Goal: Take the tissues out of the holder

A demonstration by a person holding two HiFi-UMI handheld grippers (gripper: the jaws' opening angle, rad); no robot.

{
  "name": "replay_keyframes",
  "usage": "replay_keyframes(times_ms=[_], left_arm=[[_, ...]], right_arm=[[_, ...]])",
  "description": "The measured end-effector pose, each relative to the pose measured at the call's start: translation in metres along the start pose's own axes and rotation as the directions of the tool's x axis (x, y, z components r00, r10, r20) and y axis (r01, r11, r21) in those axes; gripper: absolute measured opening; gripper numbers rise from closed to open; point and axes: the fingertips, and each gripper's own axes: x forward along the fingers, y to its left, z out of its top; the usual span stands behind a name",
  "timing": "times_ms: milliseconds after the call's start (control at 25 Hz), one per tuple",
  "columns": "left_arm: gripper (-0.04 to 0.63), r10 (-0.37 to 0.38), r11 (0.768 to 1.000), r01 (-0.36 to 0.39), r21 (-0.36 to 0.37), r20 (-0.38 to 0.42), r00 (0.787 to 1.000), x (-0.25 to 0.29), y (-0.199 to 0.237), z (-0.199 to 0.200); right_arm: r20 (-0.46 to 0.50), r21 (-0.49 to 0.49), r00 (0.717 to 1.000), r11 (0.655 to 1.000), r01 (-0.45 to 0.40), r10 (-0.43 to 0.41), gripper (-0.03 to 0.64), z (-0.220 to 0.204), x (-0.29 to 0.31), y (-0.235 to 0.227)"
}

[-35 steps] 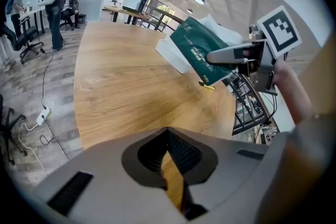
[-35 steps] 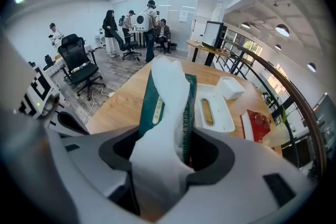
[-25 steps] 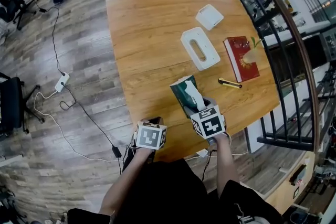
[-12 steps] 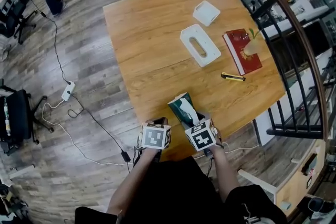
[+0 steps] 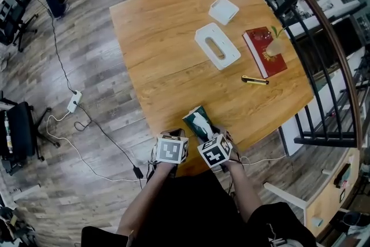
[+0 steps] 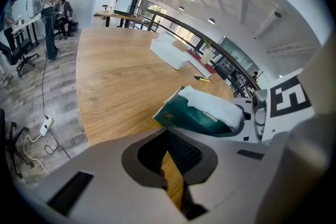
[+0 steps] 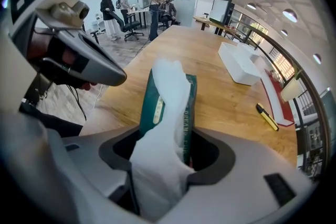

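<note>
Clamped in the right gripper: a tissue pack, jaws pressed on its two broad sides. Soft and dark green, with pale lettering down one face and a light strip along the slot. White tissue bulging out of that slot, crumpled, trailing back between the jaws toward the camera in the right gripper view. Pack pointing away from the person, toward the holder. Well apart from the holder, on its near side, over the near edge of the table. Cannot tell whether its far end touches the wood.

Holder itself white, oblong, with a long oval slot on top, lying flat and at a slant near the middle of the table. No tissue showing in its slot.

Beside the pack, on the side away from the right gripper: the left gripper, jaws drawn together, only a sliver of table showing between them, nothing held.

Beyond the holder, near it: a small white square lid. To the holder's right, just beside it: a red book with a small pale plant pot on it. Nearer than the book, right of the holder and apart from it: a yellow and black pen. Far behind the holder in both gripper views, off the table: people standing and sitting on a grey plank floor.
</note>
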Motion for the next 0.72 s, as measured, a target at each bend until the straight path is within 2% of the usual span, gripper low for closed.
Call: replay_keyframes(times_ms=[440, 720], left_arm=[[-0.002, -0.028, 0.999, 0.028, 0.016, -0.033, 0.999, 0.009, -0.001, -0.004], [-0.002, -0.064, 0.996, 0.068, 0.053, -0.066, 0.996, 0.015, 0.005, -0.009]], right_arm=[[-0.019, -0.024, 1.000, 1.000, 0.003, -0.003, 0.276, -0.005, 0.005, 0.007], [0.057, -0.062, 0.995, 0.994, 0.085, -0.081, 0.347, 0.004, 0.001, 0.013]])
